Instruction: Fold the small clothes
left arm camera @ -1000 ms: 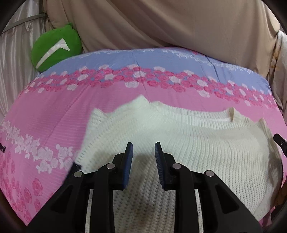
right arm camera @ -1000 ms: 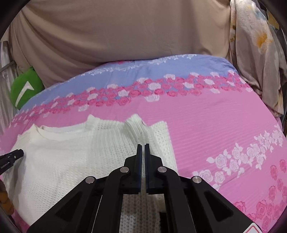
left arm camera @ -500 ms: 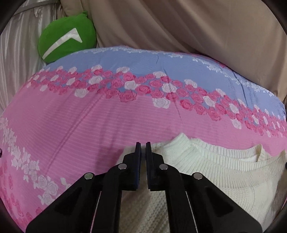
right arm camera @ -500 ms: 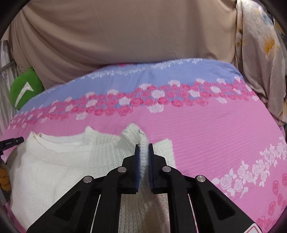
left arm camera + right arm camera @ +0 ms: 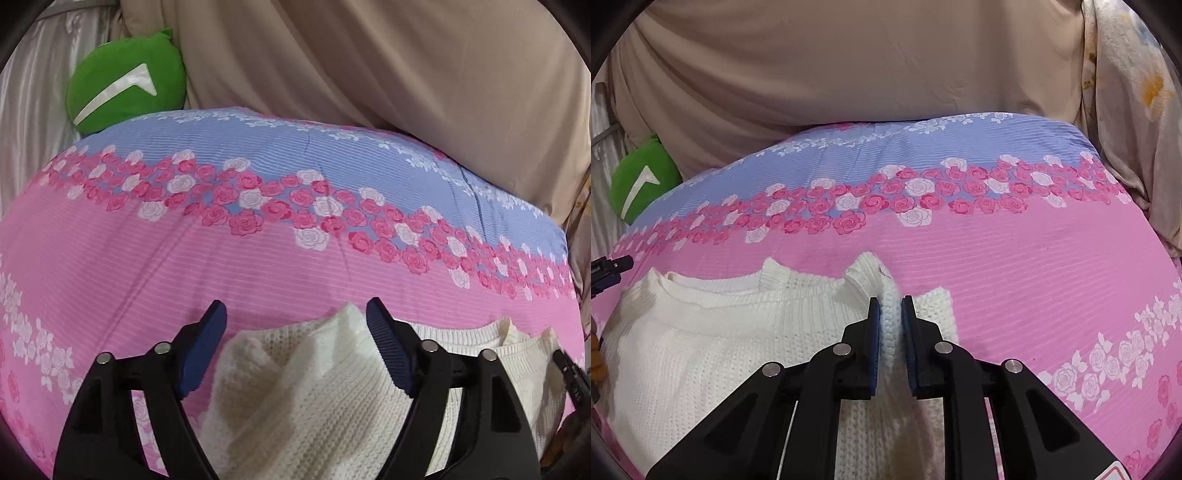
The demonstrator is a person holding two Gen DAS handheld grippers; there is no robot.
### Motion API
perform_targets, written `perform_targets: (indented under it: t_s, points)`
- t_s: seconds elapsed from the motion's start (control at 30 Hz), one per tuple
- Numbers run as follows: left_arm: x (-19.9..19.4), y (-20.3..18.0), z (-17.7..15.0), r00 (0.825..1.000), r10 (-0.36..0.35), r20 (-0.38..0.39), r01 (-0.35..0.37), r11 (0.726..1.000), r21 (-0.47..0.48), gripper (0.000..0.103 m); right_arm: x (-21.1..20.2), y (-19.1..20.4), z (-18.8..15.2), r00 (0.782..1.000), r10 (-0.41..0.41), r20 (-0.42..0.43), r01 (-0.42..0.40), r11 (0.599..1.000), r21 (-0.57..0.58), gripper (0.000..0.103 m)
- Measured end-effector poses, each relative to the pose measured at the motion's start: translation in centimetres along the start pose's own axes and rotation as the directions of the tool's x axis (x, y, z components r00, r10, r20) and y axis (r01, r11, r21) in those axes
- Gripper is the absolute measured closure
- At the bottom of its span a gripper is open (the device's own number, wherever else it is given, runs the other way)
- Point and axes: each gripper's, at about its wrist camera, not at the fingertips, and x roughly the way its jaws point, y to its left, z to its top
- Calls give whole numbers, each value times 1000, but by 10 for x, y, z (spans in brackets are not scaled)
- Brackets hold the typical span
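A white knit sweater [image 5: 314,387] lies flat on a pink and blue rose-print bedspread [image 5: 147,266]. My left gripper [image 5: 295,306] hovers over the sweater's folded left edge. Its jaws are opening wide, and the raised fold lies loose between them, untouched by the pads. In the right wrist view the sweater [image 5: 720,332] shows its neckline, with a sleeve folded in at the right. My right gripper [image 5: 890,301] still pinches a raised ridge of that fold while its jaws are opening. The left gripper's tip [image 5: 613,266] pokes in at the far left.
A green cushion [image 5: 125,81] sits at the bed's back left against a beige cloth [image 5: 406,66]. A floral cloth [image 5: 1126,92] hangs at the back right. Bare bedspread [image 5: 1034,258] stretches beyond and to the right of the sweater. The right gripper's tip [image 5: 569,369] shows at the edge.
My left gripper moved to the sweater's far left edge, shut, then sprang wide and let the fold drop. The right gripper's jaws have spread slightly around the fold.
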Motion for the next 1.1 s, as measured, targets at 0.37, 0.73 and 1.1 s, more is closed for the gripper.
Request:
perform_targets:
  t_s: [0.37, 0.73, 1.1]
  points:
    - [-5, -19, -4, 999, -21, 32, 19, 998, 53, 98, -40, 16, 7, 985, 36, 167, -33, 999, -22, 96]
    - [24, -12, -6, 995, 99, -1, -98, 992, 84, 97, -13, 5, 7, 996, -56, 70, 57, 998, -11, 95]
    - [-66, -41, -75, 999, -51, -8, 52, 986, 157, 94, -68, 105, -85, 982, 186, -3, -183, 960, -210, 87]
